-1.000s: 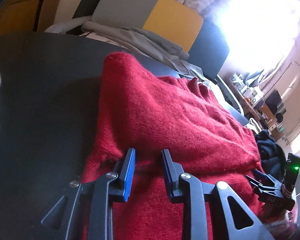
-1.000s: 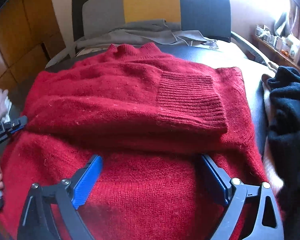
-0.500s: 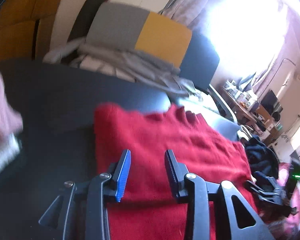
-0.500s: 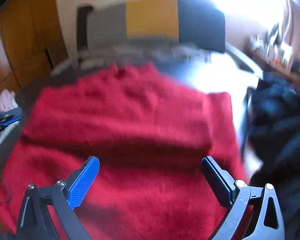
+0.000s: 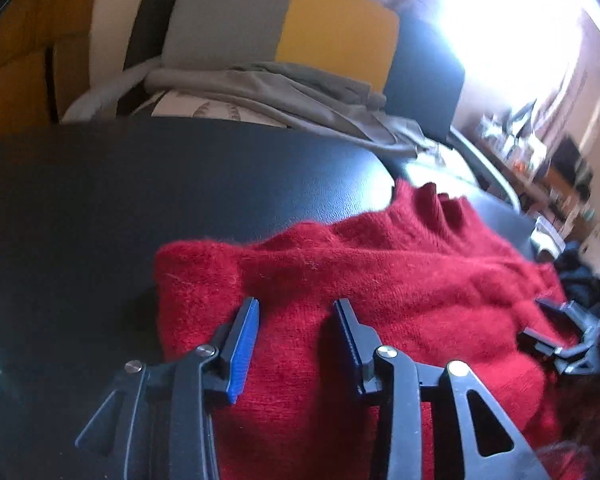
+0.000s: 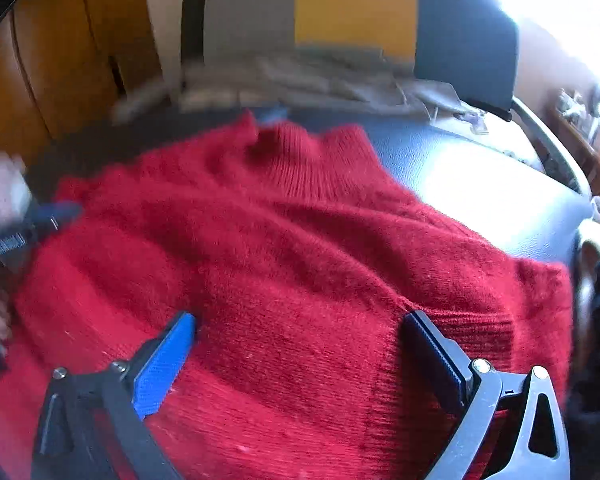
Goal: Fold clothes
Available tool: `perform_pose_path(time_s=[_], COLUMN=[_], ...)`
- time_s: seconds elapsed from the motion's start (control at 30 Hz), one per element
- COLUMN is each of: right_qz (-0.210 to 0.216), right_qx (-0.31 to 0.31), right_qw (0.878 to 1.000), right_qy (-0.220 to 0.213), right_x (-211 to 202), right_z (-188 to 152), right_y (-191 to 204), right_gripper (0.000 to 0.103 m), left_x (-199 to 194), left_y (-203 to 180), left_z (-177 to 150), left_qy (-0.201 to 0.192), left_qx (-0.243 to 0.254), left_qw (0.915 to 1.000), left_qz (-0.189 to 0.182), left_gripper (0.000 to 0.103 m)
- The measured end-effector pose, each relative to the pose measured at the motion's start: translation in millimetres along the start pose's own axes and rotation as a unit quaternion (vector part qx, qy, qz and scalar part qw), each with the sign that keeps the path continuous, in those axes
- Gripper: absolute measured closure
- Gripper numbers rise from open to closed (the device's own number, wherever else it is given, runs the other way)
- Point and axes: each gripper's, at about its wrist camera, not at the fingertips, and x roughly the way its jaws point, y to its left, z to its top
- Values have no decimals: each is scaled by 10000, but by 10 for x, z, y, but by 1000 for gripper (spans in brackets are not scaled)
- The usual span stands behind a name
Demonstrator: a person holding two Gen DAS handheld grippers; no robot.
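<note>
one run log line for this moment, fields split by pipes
left gripper: opening, nothing gripped | right gripper: open, empty | red sweater: on black table

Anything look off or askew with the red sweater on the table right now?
Nothing damaged or spilled. The red sweater lies slightly crooked on the black table, its ribbed collar bunched up and wrinkled. Both the left gripper, its jaws opening, and the right gripper hover over it, holding nothing.

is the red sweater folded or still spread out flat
Partly folded: the red sweater lies doubled on the black table, a ribbed cuff laid across its body.
</note>
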Motion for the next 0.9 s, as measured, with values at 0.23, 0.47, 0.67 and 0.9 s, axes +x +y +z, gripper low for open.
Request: perform_pose_path(time_s=[0.23,0.47,0.67,0.9], right_qz=[-141,-76,-15,-34], right_qx=[-71,-11,25,-17], right_qw=[9999,10000,10000,10000], right_qy=[-65,-47,-90,-42], right_x=[-10,-4,13,31], right_z=[-44,-25,-9,12], right_y=[65,61,40,43], right_gripper=[0,0,0,0], left_x=[1,27,27,19], left_y=[-71,-85,-103,-105], left_z=[-8,6,12,33], left_qy=[-93,-88,-89,-35], left_qx=[88,109,125,-27], left_qw=[9996,9995,9993,9993], left_qz=[254,285,337,366], left_gripper=[63,63,63,62])
